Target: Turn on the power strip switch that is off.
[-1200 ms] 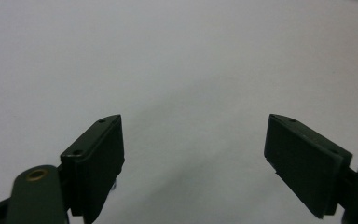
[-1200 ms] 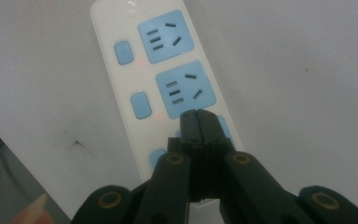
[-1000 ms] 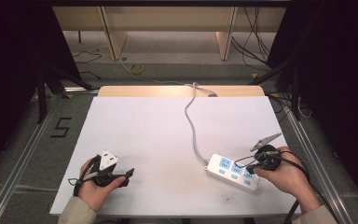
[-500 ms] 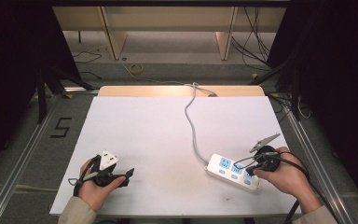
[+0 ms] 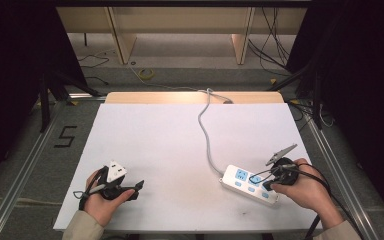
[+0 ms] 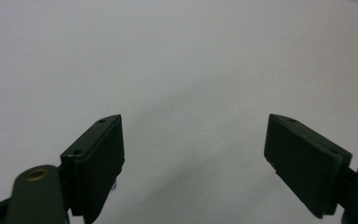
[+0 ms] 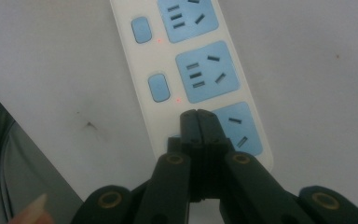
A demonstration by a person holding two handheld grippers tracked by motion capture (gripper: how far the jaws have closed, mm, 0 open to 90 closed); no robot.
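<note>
White power strip [image 7: 193,74] on table [image 5: 155,145]: blue sockets, blue switches, two red lights lit. Right claw [image 7: 198,116] clenched, tips over third switch. Left claw [image 6: 193,158] released, empty.

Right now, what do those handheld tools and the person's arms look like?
Each tool is black: the left tool carries a pale three-cornered plate, the right tool a grey one. Thin black cables loop from both. Their flat rectangular fingers hang on links with brass-coloured pivots. The person wears beige sleeves.
</note>
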